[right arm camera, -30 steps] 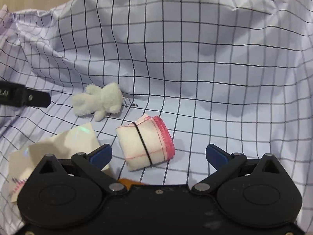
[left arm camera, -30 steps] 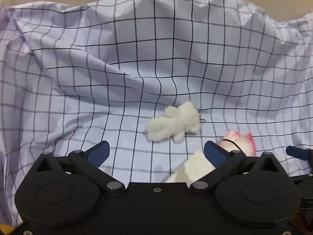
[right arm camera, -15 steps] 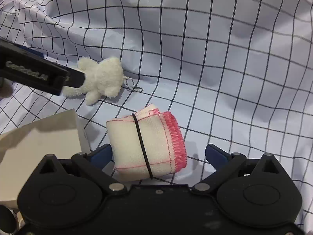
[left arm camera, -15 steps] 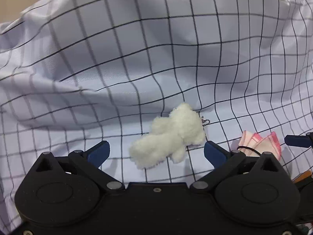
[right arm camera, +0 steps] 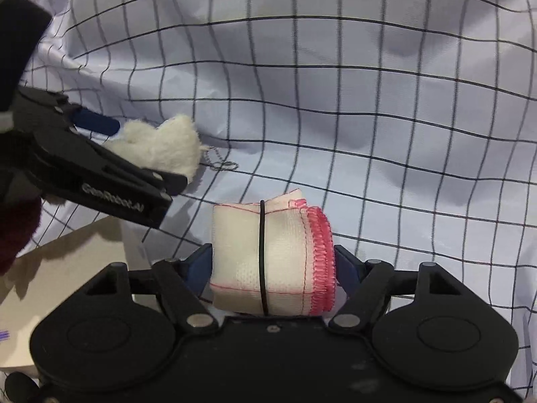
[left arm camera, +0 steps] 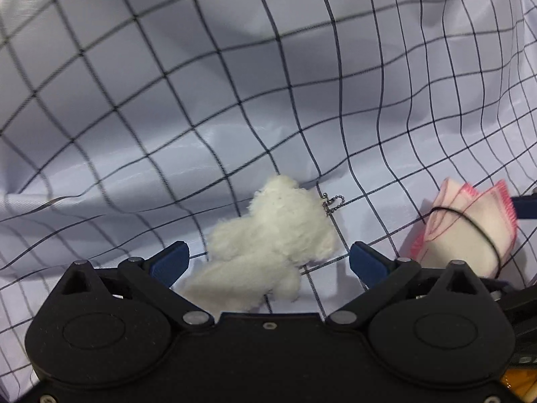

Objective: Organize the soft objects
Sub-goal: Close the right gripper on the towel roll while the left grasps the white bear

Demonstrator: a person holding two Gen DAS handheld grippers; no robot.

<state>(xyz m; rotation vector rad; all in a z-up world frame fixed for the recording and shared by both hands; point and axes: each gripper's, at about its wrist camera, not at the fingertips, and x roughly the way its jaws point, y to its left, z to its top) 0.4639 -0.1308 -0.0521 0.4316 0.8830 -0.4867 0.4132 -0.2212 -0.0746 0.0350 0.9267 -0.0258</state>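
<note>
Both grippers have closed in since a second ago: the right gripper [right arm camera: 273, 263] now has its fingers against both sides of the banded pink-edged cloth roll [right arm camera: 273, 258], seemingly clamped, while the left gripper [left arm camera: 268, 262] straddles the white plush bear keychain [left arm camera: 275, 238], jaws wide and not yet pinching. Both lie on the checked cloth [right arm camera: 369, 100]. Next, I judge, the left must squeeze. "GenRobot.AI" reads on the left gripper's side.

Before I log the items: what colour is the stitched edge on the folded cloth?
Pink, on a cream folded cloth with a black band; clearest in the right wrist view.
</note>
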